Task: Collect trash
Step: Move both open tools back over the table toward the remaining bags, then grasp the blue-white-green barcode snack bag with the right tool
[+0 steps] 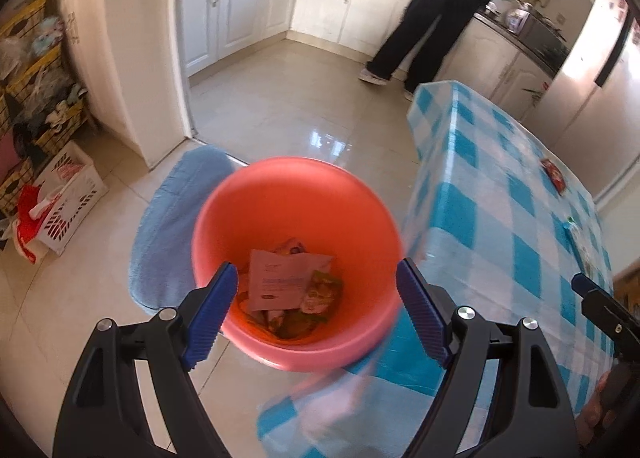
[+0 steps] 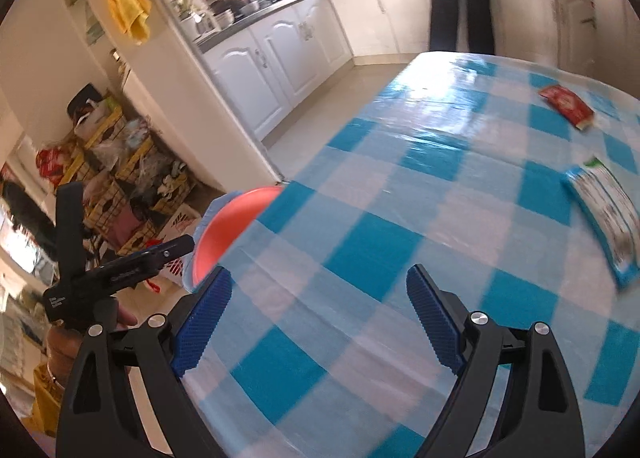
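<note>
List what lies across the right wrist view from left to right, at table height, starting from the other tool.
Left tool → pink bin beside the table edge → checked tablecloth → red packet → blue and white packet.

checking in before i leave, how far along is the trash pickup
Partly done. Several wrappers and a paper packet already lie in the pink bin on the floor. Nothing is in hand: the left hand-held gripper is open over the bin, and the right hand-held gripper is open above the table. Still left on the table: a red packet and a blue-and-white wrapper.
</note>
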A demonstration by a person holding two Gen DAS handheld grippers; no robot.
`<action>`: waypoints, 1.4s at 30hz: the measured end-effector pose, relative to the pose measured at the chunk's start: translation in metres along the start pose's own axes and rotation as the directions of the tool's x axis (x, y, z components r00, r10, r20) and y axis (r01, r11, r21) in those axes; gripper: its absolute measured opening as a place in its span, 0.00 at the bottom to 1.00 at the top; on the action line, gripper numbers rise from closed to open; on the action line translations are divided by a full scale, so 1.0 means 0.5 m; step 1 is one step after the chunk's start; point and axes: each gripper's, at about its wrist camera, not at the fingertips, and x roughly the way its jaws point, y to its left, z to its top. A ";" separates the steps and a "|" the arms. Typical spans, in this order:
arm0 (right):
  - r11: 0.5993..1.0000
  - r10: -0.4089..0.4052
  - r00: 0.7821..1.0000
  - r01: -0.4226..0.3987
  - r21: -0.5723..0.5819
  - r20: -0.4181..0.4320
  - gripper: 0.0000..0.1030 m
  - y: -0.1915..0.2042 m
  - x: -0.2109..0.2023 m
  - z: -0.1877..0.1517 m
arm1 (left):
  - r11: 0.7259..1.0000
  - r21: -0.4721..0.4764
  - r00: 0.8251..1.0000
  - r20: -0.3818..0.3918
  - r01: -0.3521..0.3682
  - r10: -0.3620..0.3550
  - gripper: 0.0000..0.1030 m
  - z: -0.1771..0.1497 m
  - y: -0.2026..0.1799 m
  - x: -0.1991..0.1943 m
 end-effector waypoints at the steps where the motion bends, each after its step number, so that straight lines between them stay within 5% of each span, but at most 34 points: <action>1: 1.000 -0.002 1.000 0.002 0.013 0.003 0.86 -0.008 -0.007 -0.004 | 1.000 0.008 1.000 -0.002 0.004 -0.004 0.80 -0.001 -0.009 -0.001; 19: 0.976 -0.095 0.989 0.070 0.207 0.117 0.89 -0.178 -0.159 -0.077 | 0.970 0.211 0.992 -0.056 0.123 -0.113 0.80 -0.053 -0.219 -0.028; 26: 0.973 -0.156 0.978 0.128 0.190 0.139 0.89 -0.233 -0.206 -0.095 | 0.947 0.282 0.987 -0.083 0.153 -0.134 0.80 -0.070 -0.286 -0.025; 42: 0.963 -0.257 0.965 0.252 0.091 0.048 0.89 -0.381 -0.135 -0.002 | 0.933 0.314 0.982 -0.127 0.176 -0.142 0.80 -0.047 -0.357 0.028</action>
